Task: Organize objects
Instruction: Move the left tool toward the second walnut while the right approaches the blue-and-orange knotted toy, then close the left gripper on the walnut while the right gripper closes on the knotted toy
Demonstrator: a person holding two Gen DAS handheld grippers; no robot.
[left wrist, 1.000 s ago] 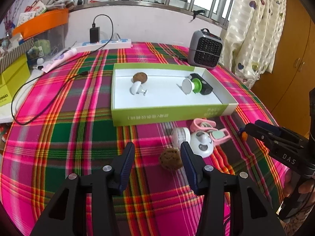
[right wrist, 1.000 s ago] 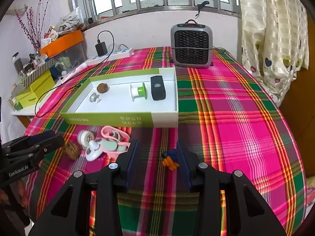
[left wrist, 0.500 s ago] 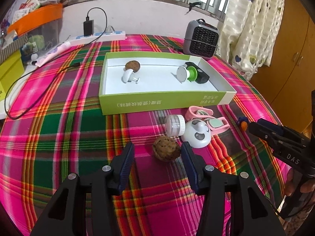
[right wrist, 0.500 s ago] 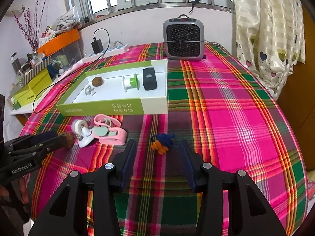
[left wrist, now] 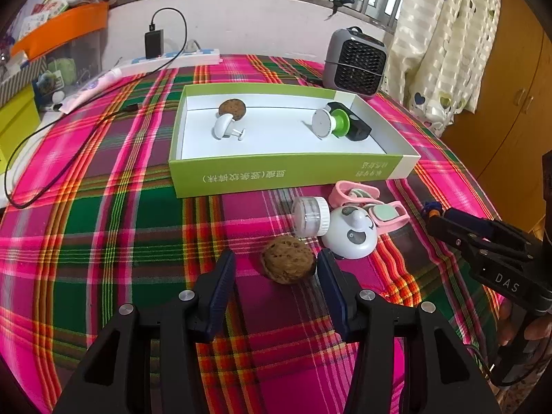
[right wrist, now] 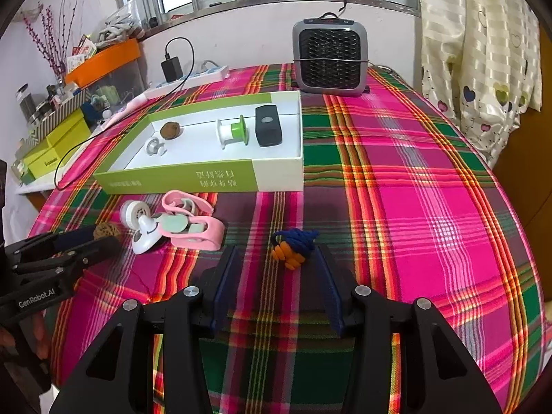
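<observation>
A brown walnut lies on the plaid cloth between the fingertips of my left gripper. That gripper is open: the right pad is close to the nut and a gap shows on the left. My right gripper is also open, and a blue-and-orange knotted piece lies just ahead of its tips. The green-and-white box behind holds another walnut, a white mushroom-shaped knob, a white-and-green spool and a black block.
A clear jar with a white lid, a white panda gadget and pink clips lie in front of the box. A grey heater stands at the back. A power strip, a cable and yellow boxes are on the left.
Both views have shifted only slightly. The walnut and the blue-and-orange piece now sit a little farther out toward the fingertips. The jaws stand as wide as before.
</observation>
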